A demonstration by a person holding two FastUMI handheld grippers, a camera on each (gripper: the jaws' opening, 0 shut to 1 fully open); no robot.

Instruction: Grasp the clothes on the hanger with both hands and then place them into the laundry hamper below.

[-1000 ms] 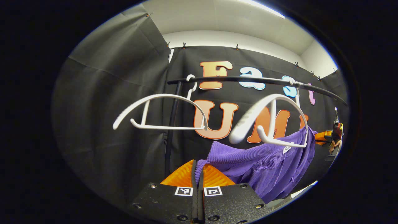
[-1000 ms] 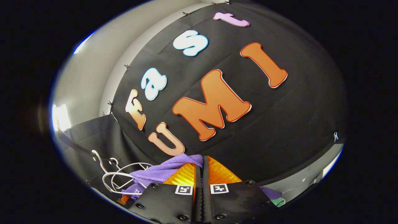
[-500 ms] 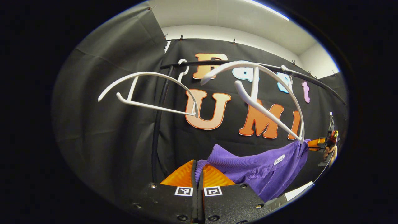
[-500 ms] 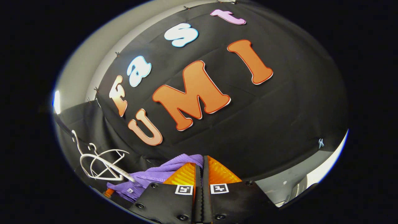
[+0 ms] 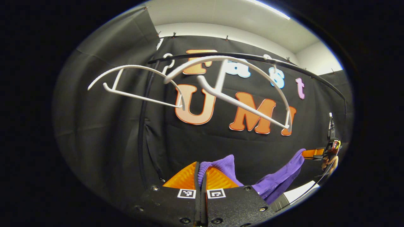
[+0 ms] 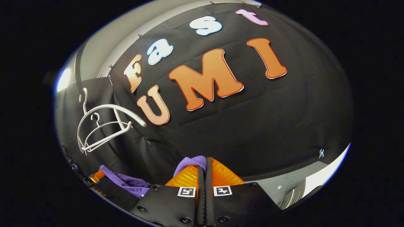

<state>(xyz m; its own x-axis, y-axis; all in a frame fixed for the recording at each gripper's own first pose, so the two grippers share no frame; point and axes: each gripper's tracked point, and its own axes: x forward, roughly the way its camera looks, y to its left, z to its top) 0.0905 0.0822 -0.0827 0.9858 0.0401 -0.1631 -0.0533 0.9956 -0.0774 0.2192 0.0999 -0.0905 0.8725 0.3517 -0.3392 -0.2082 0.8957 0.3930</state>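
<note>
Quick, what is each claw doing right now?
Left claw: closed, pinching the purple garment.
Right claw: closed, pinching the same garment.

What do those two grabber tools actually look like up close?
Each is alike: the left gripper and the right gripper have two ribbed orange fingers on black blocks fastened with screws. Each block carries a small square black-and-white marker. Farther off in the left gripper view, the right gripper shows the same orange and black.

Garment partly hidden
Purple garment (image 5: 277,181) drops behind left gripper (image 5: 202,176) body; far hand (image 5: 329,162) too small to make out.
</note>
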